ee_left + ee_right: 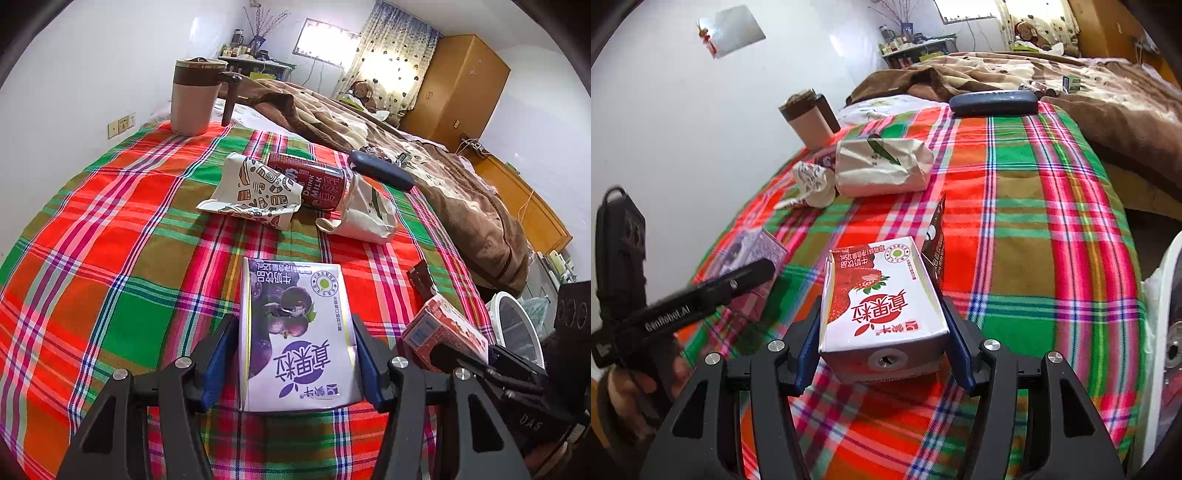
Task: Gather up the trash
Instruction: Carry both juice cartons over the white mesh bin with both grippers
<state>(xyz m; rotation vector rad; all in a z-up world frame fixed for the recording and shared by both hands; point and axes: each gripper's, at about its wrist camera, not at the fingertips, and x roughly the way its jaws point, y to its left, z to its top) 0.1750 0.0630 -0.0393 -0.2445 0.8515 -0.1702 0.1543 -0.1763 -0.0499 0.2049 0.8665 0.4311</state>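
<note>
My left gripper (295,354) is shut on a purple blueberry milk carton (295,332), held just over the plaid cloth (110,240). My right gripper (882,332) is shut on a red strawberry milk carton (882,299); that carton also shows in the left wrist view (443,332). Further back on the cloth lie a patterned paper cup (255,188), a red milk can (317,181) and a crumpled white paper bag (365,214). A dark small carton (936,243) stands just behind the red carton.
A pink lidded mug (195,96) stands at the far left corner. A dark glasses case (380,170) lies at the cloth's far edge beside a brown blanket (461,192). A white bin rim (517,325) is off the right edge. The wall is to the left.
</note>
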